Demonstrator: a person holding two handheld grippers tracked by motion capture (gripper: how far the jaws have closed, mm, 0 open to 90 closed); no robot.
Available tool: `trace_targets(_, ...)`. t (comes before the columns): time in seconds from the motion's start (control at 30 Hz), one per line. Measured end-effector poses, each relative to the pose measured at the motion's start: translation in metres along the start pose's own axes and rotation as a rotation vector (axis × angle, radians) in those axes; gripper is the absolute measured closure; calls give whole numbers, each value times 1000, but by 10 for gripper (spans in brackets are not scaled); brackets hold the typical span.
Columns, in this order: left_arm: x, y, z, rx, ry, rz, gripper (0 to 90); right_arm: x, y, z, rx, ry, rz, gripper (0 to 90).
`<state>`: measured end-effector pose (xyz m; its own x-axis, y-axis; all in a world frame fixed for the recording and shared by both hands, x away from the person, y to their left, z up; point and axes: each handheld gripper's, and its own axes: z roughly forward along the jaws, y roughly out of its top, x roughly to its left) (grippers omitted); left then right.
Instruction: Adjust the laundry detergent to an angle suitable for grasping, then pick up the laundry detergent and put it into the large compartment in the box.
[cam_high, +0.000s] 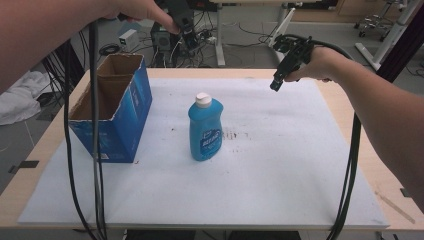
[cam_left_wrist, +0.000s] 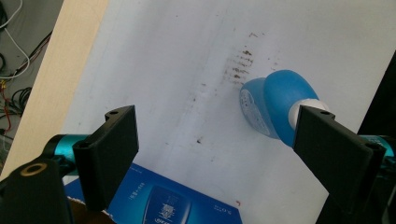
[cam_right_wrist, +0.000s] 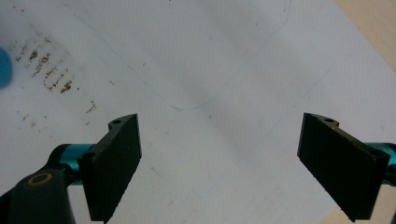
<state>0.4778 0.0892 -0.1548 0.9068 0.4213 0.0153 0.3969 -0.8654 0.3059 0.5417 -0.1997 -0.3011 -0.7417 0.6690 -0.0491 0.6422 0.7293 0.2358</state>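
While both grippers hang in the air above the far half of the table (cam_high: 350, 150), nothing stands between them and the blue bottle (cam_high: 205, 131), which is upright near the middle of the white sheet (cam_high: 280, 185) that covers the tabletop. A patch of brown specks (cam_high: 235, 135) marks the sheet just beside the bottle, on its right in the high view. Black cables (cam_high: 95, 165) trail down from each gripper across the near edges of the table. Beyond the far edge are desk legs, wires and boxes on the floor.

To the left of the bottle, a little apart from it, stands an open blue cardboard box (cam_high: 122, 117). Its flaps are up and its brown inside is in shadow; I cannot tell whether anything lies in it.

The bottle is clear blue plastic with blue liquid, a white cap (cam_high: 203, 100) and a blue label on its front. In the left gripper view it appears from above, its cap partly behind one jaw, with the box's printed side at the bottom edge.

The left gripper (cam_left_wrist: 217, 144) is held above the far end of the box, its jaws spread wide with nothing between them. The right gripper (cam_right_wrist: 219, 158) hovers over the bare sheet near the far right corner, well apart from the bottle, jaws likewise wide and empty.
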Motion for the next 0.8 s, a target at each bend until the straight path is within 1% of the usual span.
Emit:
trace_targets(0.13, 1, -1, 0, -1, 3, -4, 145, 1, 0, 1, 9, 3, 1, 128)
trace_targets(0.23, 0, 0, 0, -3, 1, -4, 145, 0, -1, 1, 5, 0, -6, 128)
trace_targets(0.27, 0, 0, 0, -3, 2, -4, 145, 0, -1, 0, 5, 2, -2, 128)
trace_targets(0.5, -4, 0, -2, 0, 0, 5, 145, 0, -1, 0, 0, 3, -5, 128)
trace_targets(0.67, -4, -3, -7, -13, -1, 3, 145, -1, -2, -1, 4, 0, 2, 128)
trace_targets(0.7, -5, -5, -8, -13, 1, 6, 145, -1, -2, -1, 1, 1, -3, 128)
trace_targets(0.73, -6, -5, -10, -15, 3, 11, 144, -1, -3, 0, 2, 0, 0, 128)
trace_targets(0.77, -7, -6, -11, -16, 1, 17, 144, 0, -3, -1, 8, -3, 13, 128)
trace_targets(0.8, -9, -6, -12, -23, -1, 21, 145, -1, -3, -1, 7, -3, 12, 128)
